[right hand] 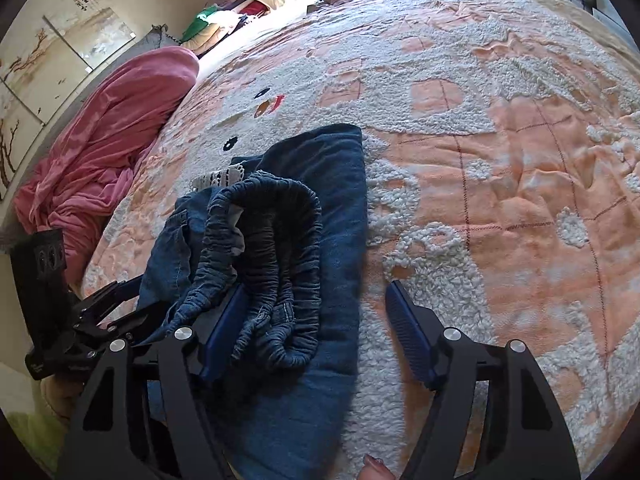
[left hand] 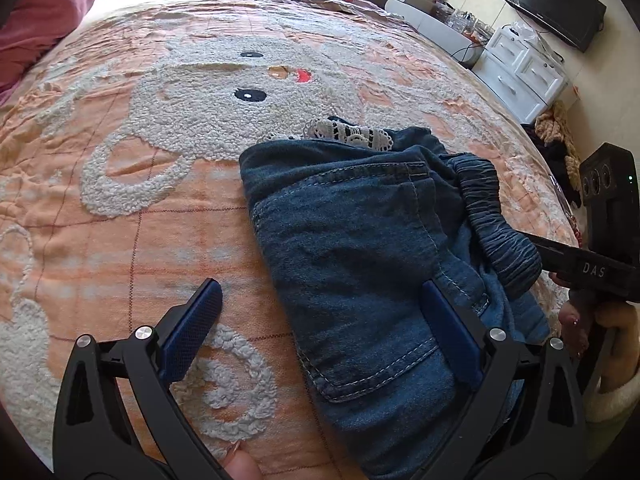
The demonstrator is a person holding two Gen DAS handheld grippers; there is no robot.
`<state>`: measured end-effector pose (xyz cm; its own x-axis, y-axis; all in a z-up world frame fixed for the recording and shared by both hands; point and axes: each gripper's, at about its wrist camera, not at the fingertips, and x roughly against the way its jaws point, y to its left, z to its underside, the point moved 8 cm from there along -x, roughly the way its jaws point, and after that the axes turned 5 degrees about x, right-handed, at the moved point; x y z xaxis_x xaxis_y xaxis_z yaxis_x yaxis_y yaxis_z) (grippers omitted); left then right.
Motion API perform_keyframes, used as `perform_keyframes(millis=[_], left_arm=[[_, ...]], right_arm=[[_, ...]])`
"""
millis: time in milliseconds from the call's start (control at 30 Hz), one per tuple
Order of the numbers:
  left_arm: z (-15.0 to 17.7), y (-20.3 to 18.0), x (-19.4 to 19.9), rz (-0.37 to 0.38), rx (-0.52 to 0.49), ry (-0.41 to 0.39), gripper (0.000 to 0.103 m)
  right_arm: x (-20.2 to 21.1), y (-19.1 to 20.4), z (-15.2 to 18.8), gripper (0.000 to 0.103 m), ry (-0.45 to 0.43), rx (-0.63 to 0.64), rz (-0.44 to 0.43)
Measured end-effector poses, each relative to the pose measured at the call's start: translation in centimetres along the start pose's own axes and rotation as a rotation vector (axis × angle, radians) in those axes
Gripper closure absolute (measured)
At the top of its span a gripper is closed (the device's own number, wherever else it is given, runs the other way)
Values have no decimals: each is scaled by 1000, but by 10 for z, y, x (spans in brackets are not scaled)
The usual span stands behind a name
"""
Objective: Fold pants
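1. So, one pair of denim pants (left hand: 360, 248) lies on the bed, on the peach bunny blanket (left hand: 120, 200), already doubled into a thick bundle; the elastic waistband (right hand: 276, 264) is bunched on top and a strip of white lace trim (left hand: 352, 132) pokes out at the far edge.
2. Left gripper (left hand: 316, 328): jaws wide apart, clamped on nothing. One blue pad rests on the denim near the back pocket (left hand: 384, 364); the other hangs over bare blanket.
3. Right gripper (right hand: 312, 332): jaws also apart, holding nothing. One finger sits against the waistband ruffle, the other is out over the blanket.
4. Step in hand, my read: tidy the last fold, since the waistband is lumpy and skewed rather than flat.
5. To do it well: pin the pocket side down with the left gripper, nip the waistband edge with the right, pull it taut and lay it flush with the folded edge. Grab both denim layers together, not just the elastic. Press flat after, or the bundle may spring open.
6. Risk: the gathered elastic will likely rebound and drag the top layer off square.
7. Count: one pants, two grippers, one blanket, one pink duvet (right hand: 100, 152) heaped at the bed's side, one white dresser (left hand: 520, 72), one black TV (left hand: 556, 4), wall paintings (right hand: 52, 64) across at least two panels.
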<state>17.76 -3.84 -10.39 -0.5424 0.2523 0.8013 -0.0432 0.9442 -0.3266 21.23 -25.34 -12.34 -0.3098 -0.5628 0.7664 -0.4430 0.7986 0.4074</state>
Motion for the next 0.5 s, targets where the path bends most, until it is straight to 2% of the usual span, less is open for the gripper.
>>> perform_keyframes(millis=[167, 300, 333, 367, 433, 500], left_arm=[[0, -6, -5, 23, 10, -7, 10], [-2, -8, -4, 54, 34, -21, 14], [-2, -8, -4, 65, 42, -23, 21], [-3, -10, -4, 78, 48, -24, 28], [-3, -13, -5, 93, 50, -19, 34], [-3, -16, -4, 99, 45, -21, 45]], right_arm=[[-5, 1, -8, 35, 7, 5, -14], [-8, 5, -11, 53, 11, -9, -66], [-8, 6, -10, 55, 10, -9, -72], [-7, 7, -9, 63, 7, -11, -86], [-5, 9, -8, 66, -4, -15, -100], [-4, 11, -8, 71, -18, -10, -100]])
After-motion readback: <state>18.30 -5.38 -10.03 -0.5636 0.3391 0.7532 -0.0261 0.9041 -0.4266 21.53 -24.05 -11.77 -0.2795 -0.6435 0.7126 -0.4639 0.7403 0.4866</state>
